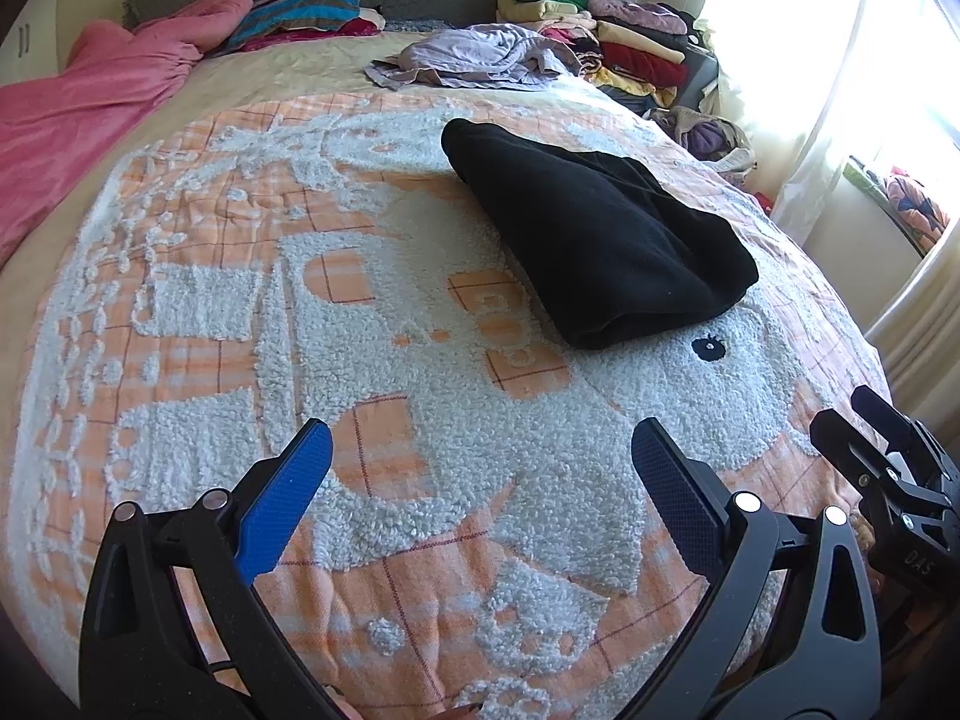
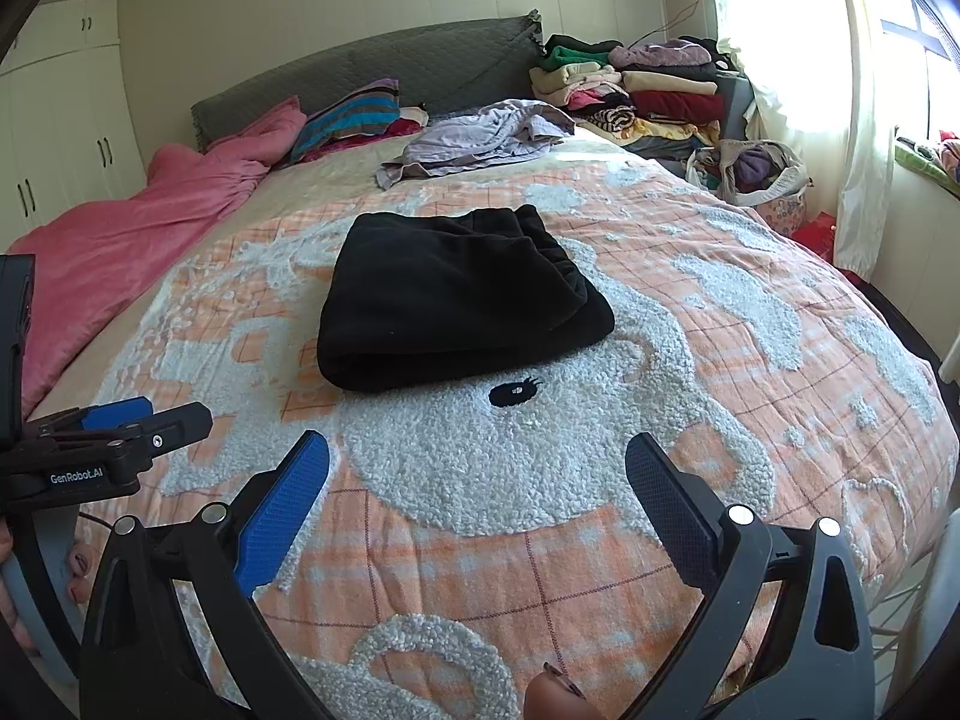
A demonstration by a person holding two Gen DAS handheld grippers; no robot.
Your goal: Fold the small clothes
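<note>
Hovering released and empty, the left tool point(image 1: 480, 498) and right tool point(image 2: 477, 501) sit well short of the folded black garment point(image 2: 456, 300) on the bed's patterned blanket point(image 2: 750, 312). Risk: a one-sided grab could undo its thick, loose layers.

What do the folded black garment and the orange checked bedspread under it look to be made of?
Folded black garment: probably fleece or soft knit; matte, slightly fuzzy, thick rounded fold edges. Orange checked bedspread: woven cloth with raised white tufted loops, chenille-like, forming cartoon shapes.
</note>
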